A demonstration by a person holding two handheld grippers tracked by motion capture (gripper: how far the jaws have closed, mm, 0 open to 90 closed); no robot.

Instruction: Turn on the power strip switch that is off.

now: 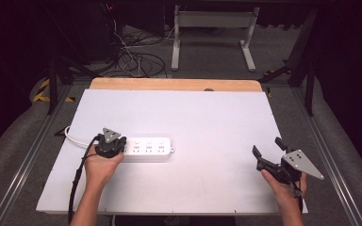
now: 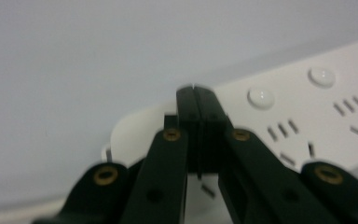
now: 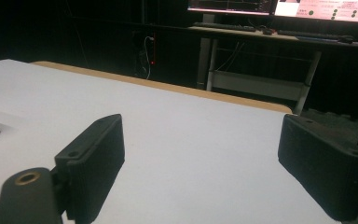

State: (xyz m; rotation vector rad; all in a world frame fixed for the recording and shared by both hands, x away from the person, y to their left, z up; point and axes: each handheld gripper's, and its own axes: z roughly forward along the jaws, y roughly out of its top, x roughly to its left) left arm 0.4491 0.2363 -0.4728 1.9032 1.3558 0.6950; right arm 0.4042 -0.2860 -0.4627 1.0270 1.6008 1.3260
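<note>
while my left gripper [image 1: 115, 142] sits clenched, jaws pressed together over the cable end of the white power strip [image 1: 148, 149] near the bench's [image 1: 193, 113] left edge, my right gripper [image 1: 268, 151] hovers released by the right edge.

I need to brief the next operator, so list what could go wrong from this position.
1. The left gripper, jaws closed together, bears on the cable end of the power strip; the strip lies loose on the white table and might slide or pivot under a push.
2. The strip's white cable loops beside the left hand and could snag.
3. The right gripper, jaws wide apart, sits too far off to steady it.
</note>
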